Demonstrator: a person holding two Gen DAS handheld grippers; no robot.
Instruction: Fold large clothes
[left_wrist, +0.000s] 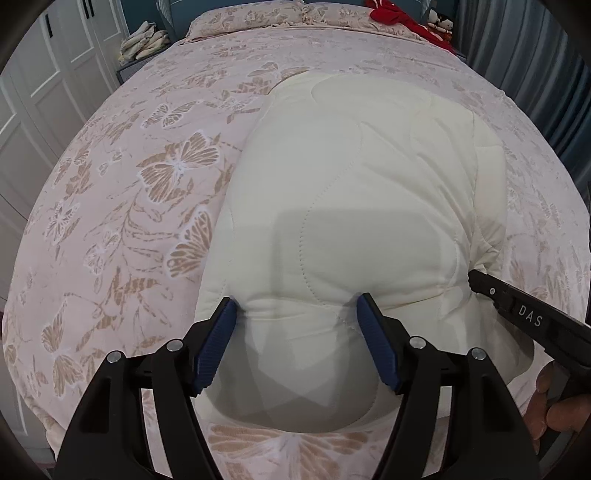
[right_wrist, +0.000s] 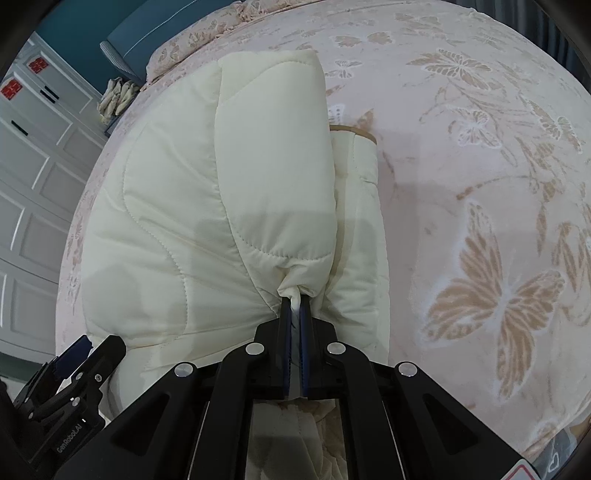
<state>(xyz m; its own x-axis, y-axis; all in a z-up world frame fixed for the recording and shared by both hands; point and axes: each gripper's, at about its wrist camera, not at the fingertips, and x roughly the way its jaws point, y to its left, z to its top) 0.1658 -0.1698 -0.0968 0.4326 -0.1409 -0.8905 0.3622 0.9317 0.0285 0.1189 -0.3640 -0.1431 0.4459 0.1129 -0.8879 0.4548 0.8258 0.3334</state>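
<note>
A cream quilted padded garment (left_wrist: 362, 192) lies partly folded on the bed, lengthwise away from me. My left gripper (left_wrist: 295, 306) is open, its blue pads either side of the garment's near edge, pressing on the padding. My right gripper (right_wrist: 294, 295) is shut on a pinched fold of the garment's (right_wrist: 221, 206) near edge, with cloth showing between the pads. A long folded panel runs away from that pinch. The right gripper also shows in the left wrist view (left_wrist: 476, 280) at the garment's right side. The left gripper shows in the right wrist view (right_wrist: 77, 354) at lower left.
The bed has a pink cover with tan butterflies (left_wrist: 122, 206). Pillows (left_wrist: 251, 18) and a red item (left_wrist: 399, 14) lie at the head. White wardrobe doors (left_wrist: 33, 92) stand left, a pale cloth heap (left_wrist: 144, 42) on a bedside unit, grey curtains (left_wrist: 535, 66) right.
</note>
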